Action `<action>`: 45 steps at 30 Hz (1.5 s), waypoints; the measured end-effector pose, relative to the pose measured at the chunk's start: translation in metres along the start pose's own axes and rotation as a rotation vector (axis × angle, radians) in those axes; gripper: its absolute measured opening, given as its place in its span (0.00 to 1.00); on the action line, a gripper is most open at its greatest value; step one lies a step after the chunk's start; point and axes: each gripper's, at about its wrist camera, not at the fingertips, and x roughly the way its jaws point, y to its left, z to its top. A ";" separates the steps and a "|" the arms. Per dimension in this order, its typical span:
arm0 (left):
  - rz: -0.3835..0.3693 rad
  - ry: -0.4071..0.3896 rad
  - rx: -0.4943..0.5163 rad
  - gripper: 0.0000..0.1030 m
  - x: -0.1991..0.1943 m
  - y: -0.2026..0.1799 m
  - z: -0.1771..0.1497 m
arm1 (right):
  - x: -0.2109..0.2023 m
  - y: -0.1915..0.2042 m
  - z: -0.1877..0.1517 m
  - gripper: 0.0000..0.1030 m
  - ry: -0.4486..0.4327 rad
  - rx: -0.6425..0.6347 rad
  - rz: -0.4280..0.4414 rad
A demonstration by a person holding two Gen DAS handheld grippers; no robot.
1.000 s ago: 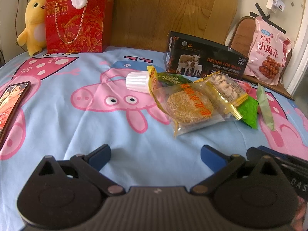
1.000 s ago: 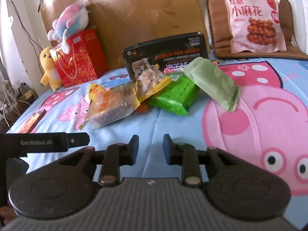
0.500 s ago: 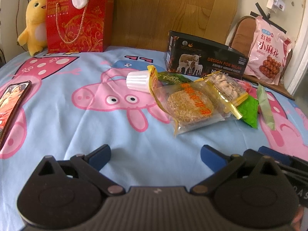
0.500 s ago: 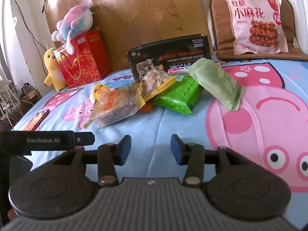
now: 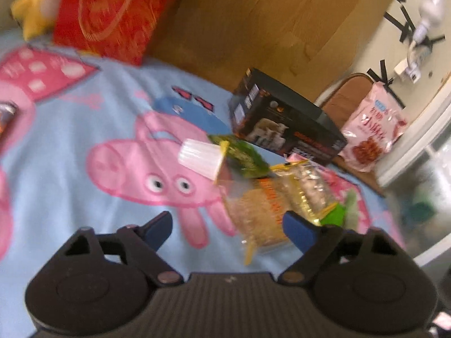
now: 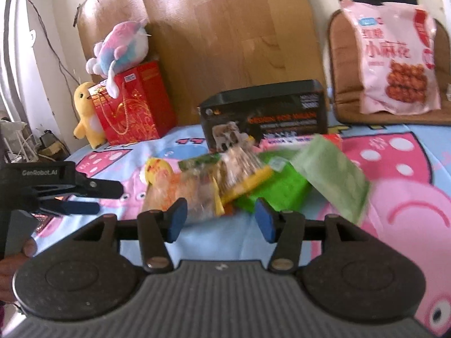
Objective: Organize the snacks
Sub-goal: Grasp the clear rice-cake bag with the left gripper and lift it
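Left gripper point(image 5: 225, 226) jaws closing, empty | right gripper point(image 6: 219, 217) jaws opening, empty | risk: snack pile point(image 6: 225, 177) sliding apart if nudged.

Blur, overlaps and cropped edges

Both views smear: print on the black box point(image 6: 263, 118) is unreadable, and the clear snack packets point(image 5: 265, 211) overlap, hiding their lower layers. The yellow plush point(image 5: 33, 8) and red gift bag point(image 5: 110, 14) are cut by the top edge; a phone point(image 5: 5, 112) barely shows at left.
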 end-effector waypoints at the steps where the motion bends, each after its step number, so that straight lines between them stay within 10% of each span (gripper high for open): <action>1: -0.006 0.013 -0.008 0.75 0.006 0.001 0.003 | 0.005 0.000 0.004 0.54 0.007 0.000 0.011; 11: -0.076 0.129 0.053 0.45 0.030 -0.013 -0.005 | 0.036 0.005 -0.001 0.36 0.182 0.075 0.159; 15: -0.138 0.117 0.099 0.53 0.001 -0.011 -0.018 | -0.006 0.033 -0.020 0.43 0.116 -0.108 0.217; 19: -0.093 0.065 0.115 0.69 -0.013 -0.005 -0.015 | -0.024 0.051 -0.038 0.72 0.099 -0.305 0.168; 26: -0.066 0.097 0.160 0.67 0.005 -0.017 -0.006 | -0.004 0.050 -0.040 0.75 0.186 -0.358 0.113; 29: -0.090 0.167 0.172 0.48 0.022 -0.018 -0.012 | 0.005 0.050 -0.041 0.74 0.204 -0.326 0.125; 37: -0.147 0.118 0.200 0.41 -0.006 -0.029 -0.007 | 0.003 0.054 -0.029 0.56 0.151 -0.298 0.139; 45: -0.173 -0.033 0.281 0.41 -0.002 -0.082 0.073 | 0.002 0.041 0.042 0.56 -0.038 -0.332 0.122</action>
